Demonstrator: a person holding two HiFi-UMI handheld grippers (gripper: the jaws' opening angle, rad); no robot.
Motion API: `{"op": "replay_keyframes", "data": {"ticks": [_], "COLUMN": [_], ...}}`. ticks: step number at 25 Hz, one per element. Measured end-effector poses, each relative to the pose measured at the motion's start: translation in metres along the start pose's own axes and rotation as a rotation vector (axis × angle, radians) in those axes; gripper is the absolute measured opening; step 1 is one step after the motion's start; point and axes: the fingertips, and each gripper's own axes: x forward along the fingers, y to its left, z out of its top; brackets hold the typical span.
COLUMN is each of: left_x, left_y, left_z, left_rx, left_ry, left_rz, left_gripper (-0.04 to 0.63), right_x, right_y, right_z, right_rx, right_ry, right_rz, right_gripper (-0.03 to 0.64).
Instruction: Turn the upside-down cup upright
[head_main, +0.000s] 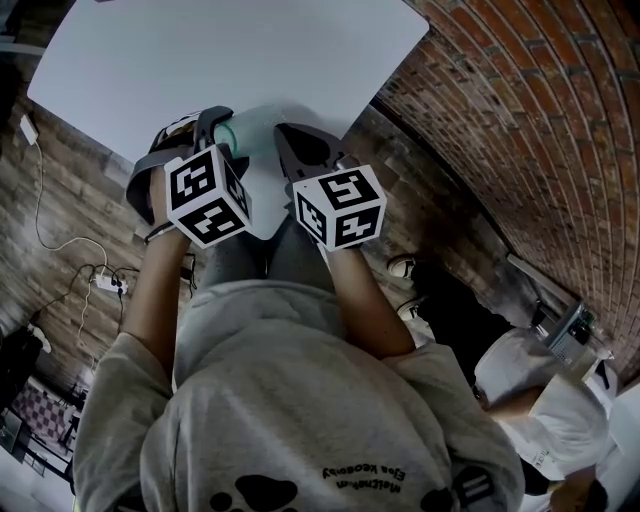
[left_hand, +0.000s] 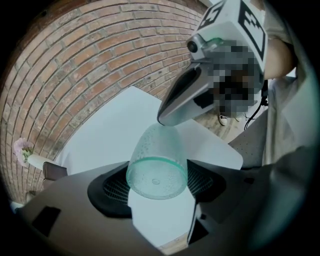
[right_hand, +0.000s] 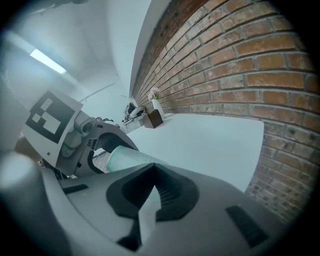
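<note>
A translucent green cup lies tilted between the jaws of my left gripper, low over the near edge of the white table. In the left gripper view the cup shows its closed base toward the camera, and my left gripper is shut on its sides. My right gripper is shut with nothing in it. Its tip sits at the cup's far end. In the right gripper view the closed jaws of my right gripper half hide the cup.
A brick wall runs along the table's right side. A small vase of flowers and a brown box stand at the table's far end. A power strip with cables lies on the floor, and another person is at lower right.
</note>
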Motion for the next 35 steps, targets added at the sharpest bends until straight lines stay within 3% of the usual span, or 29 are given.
{"op": "replay_keyframes", "data": {"ticks": [28,35], "left_x": [0.002,0.006], "left_y": [0.001,-0.001], "left_z": [0.014,0.013], "left_rx": [0.022,0.013], "left_ry": [-0.017,-0.003], "left_rz": [-0.043,-0.063], "left_gripper": [0.319,0.319], "right_x": [0.027,0.018], "right_y": [-0.022,-0.033], "right_z": [-0.024,-0.029], "right_rx": [0.079,0.063], "right_ry": [0.053,0.075], "right_rz": [-0.015,-0.060], "right_gripper": [0.006,0.006]}}
